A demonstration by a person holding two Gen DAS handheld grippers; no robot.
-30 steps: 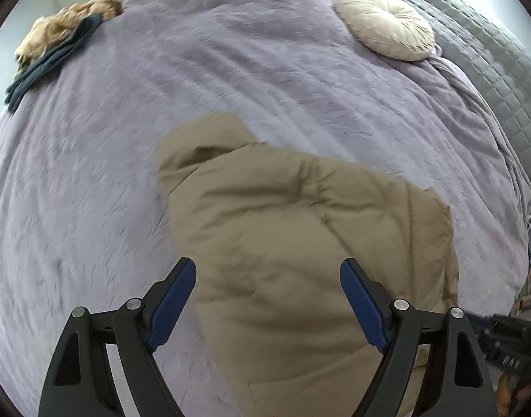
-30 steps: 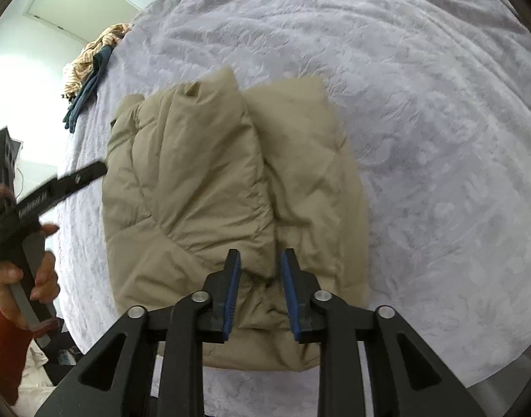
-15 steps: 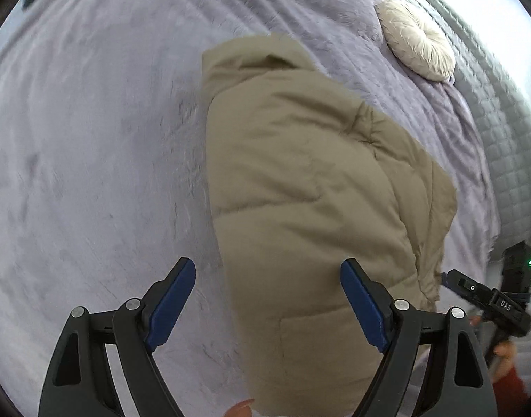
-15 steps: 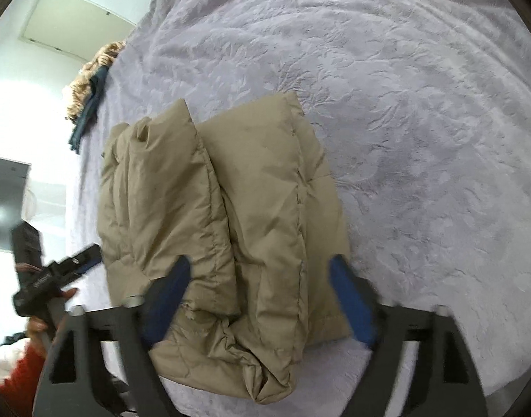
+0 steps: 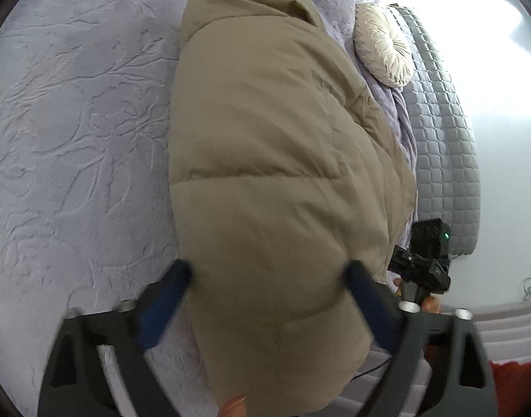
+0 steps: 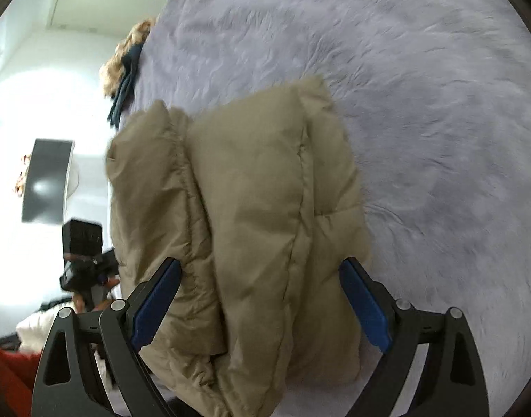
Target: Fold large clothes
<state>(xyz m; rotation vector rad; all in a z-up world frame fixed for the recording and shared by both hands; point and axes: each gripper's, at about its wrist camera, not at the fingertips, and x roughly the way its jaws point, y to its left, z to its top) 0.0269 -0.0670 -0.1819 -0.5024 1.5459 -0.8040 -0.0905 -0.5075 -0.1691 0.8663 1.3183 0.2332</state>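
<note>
Jacket [image 5: 275, 160]: tan, puffy, folded into a bundle on the bedspread [image 5: 74, 121]; it lies straight ahead of both grippers, its near end between each pair of fingers.
Left gripper [image 5: 268, 285]: jaws spread wide, straddling the jacket's near end, gripping nothing.
Right gripper [image 6: 262, 288]: jaws also wide apart, either side of the bundle, holding nothing.
Cushion [image 5: 383, 45]: round, cream, ahead and right of the left gripper, beyond the jacket.
Clothes [image 6: 126, 66]: small pile far ahead-left of the right gripper, at the bed's edge.

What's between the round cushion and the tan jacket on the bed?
Only bare purple bedspread lies between cushion and jacket, seen in the left wrist view.
</note>
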